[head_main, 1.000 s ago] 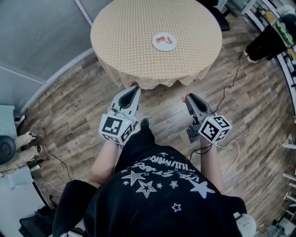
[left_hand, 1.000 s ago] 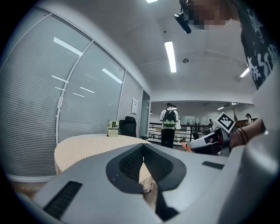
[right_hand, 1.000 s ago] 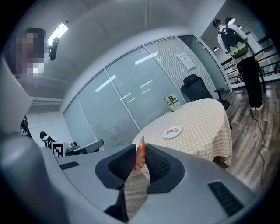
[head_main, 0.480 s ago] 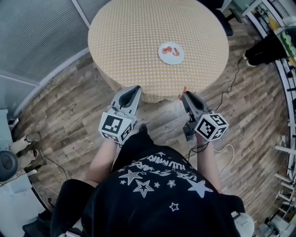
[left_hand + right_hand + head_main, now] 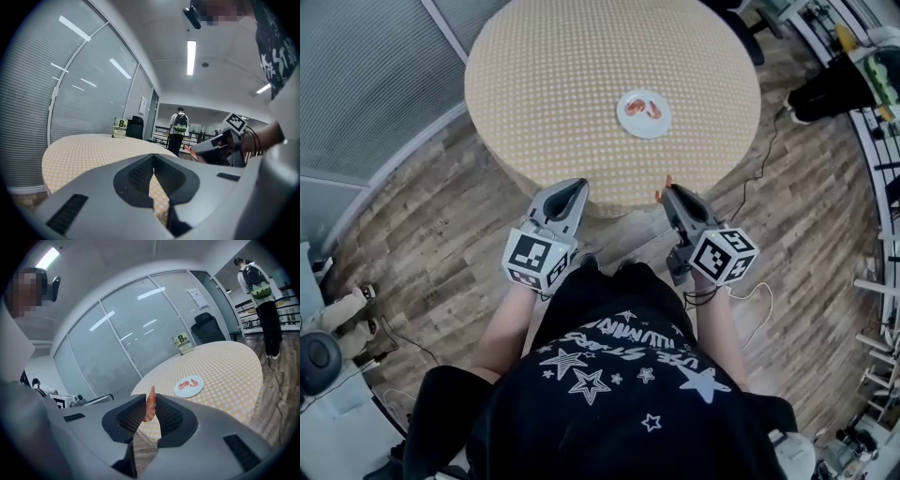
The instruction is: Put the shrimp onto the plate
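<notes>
Here, my right claw (image 5: 150,412): pinched on a shrimp (image 5: 150,404), tail end up, at the near edge of the bench (image 5: 562,75).
My left claw (image 5: 153,169): closed on nothing, level beside the right one.
Plate (image 5: 644,133): on the bench beyond my right claw, well apart from it, carrying two more shrimp (image 5: 643,108).

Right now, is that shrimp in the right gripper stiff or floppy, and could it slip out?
Probably fairly stiff: the shrimp pokes up from the right gripper without drooping. Likely light, since a pinch on its lower half holds it. Its surface looks smooth, so it might slide if the grip loosens.
</notes>
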### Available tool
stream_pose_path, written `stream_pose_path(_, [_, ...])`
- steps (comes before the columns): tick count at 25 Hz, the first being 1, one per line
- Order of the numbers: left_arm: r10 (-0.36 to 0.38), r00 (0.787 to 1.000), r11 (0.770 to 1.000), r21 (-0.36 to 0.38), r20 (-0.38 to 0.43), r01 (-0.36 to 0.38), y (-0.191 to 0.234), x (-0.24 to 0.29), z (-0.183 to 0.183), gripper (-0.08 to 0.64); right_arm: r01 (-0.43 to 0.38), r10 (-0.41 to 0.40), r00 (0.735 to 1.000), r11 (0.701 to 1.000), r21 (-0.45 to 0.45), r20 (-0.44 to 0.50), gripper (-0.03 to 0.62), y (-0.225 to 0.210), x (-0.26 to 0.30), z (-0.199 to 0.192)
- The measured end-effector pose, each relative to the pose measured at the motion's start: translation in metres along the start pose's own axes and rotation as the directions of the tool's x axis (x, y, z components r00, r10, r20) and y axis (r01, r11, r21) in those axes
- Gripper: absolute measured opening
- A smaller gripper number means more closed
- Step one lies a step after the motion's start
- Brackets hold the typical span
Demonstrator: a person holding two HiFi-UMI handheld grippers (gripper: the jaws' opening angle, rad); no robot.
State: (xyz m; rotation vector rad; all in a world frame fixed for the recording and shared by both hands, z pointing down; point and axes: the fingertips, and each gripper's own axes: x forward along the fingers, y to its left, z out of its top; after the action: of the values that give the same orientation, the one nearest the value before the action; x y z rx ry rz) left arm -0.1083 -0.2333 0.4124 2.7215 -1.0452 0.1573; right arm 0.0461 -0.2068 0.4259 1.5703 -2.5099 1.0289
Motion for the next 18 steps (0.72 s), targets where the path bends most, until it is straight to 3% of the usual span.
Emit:
stream_pose_path(6, [0.016, 1.000, 1.000, -0.003, -0.013, -0.016, -0.004, 0.015, -0.006, 0.008, -0.001, 0.001, 1.000, 1.000, 0.006, -0.027, 0.071, -0.028, 0.004, 0.002])
stream_pose_path(18, [0.170, 0.984, 0.985, 0.013, -0.051, -0.170, 0.047, 0.074, -0.002, 0.008, -0.101, 0.097, 0.985, 0.995, -0.020, -0.143, 0.071, -0.090, 0.099, 0.029])
